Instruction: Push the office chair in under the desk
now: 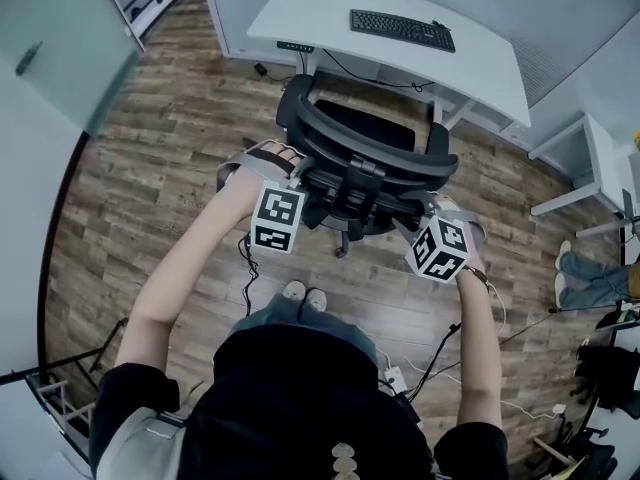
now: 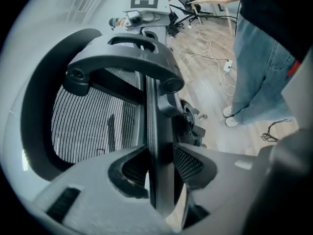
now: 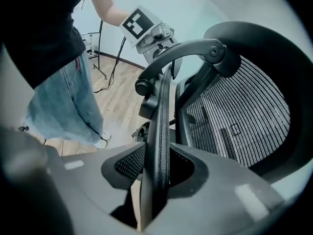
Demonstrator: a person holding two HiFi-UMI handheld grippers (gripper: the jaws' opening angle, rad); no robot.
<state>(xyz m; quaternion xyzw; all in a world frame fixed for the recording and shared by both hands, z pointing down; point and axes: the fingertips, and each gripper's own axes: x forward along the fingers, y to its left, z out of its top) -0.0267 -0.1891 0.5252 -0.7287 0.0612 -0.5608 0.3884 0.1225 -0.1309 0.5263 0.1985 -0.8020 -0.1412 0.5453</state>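
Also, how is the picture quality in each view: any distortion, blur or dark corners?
Head view: strong fisheye bend, with the floorboards curving round the office chair; the light is even and the picture sharp. Left gripper view: black rounded corners, near jaws soft, mesh back crisp. Right gripper view: the same dark corners and soft near jaws, mesh again sharp.

Soft, even light; heavy fisheye distortion

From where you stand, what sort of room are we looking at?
Most likely an office or workroom: a white desk with a black keyboard on it, a black mesh office chair drawn out before it, and cables trailing across the wood-look floor.
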